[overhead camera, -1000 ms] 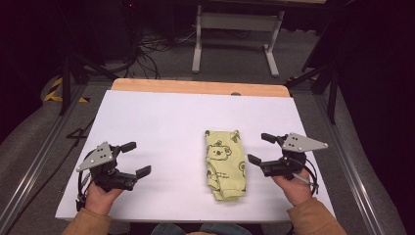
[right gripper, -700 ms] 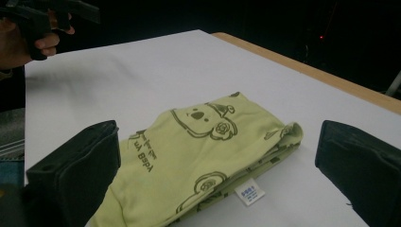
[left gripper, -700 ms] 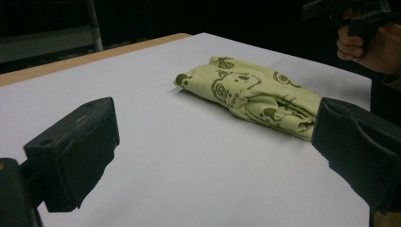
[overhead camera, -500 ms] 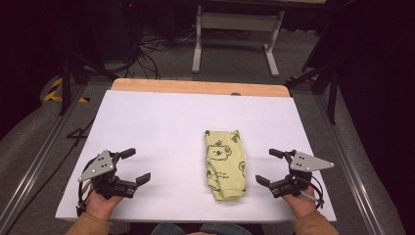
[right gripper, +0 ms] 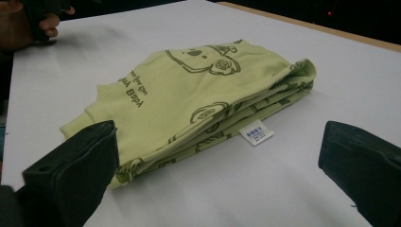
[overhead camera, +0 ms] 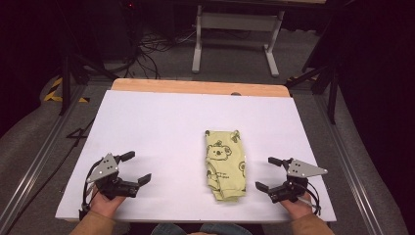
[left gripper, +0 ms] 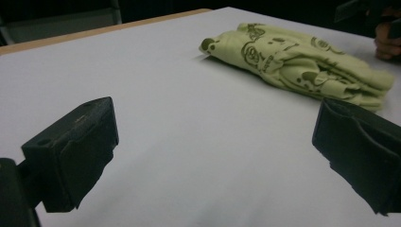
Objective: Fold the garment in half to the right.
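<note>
Yellow-green garment (overhead camera: pixel 224 164): lying folded on the white surface (overhead camera: pixel 156 127), untouched, between both tongs.
Right tongs (overhead camera: pixel 267 173): sitting just right of the garment, jaws gaping wide, having just been opening, gripping nothing.
Left tongs (overhead camera: pixel 136 167): resting well left of the garment, jaws spread, empty.
Change: both tongs now sitting lower and nearer the surface's near edge than a second ago.
Reading: folding likely finished, hands withdrawing.

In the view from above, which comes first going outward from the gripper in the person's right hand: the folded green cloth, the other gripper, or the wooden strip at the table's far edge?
From the right gripper:
1. Folded green cloth, just beside it toward the table's middle.
2. Left gripper, past the cloth, at the near left.
3. Wooden strip, along the far edge; its nearest stretch looks about as far as the left gripper, too close to call.
</note>
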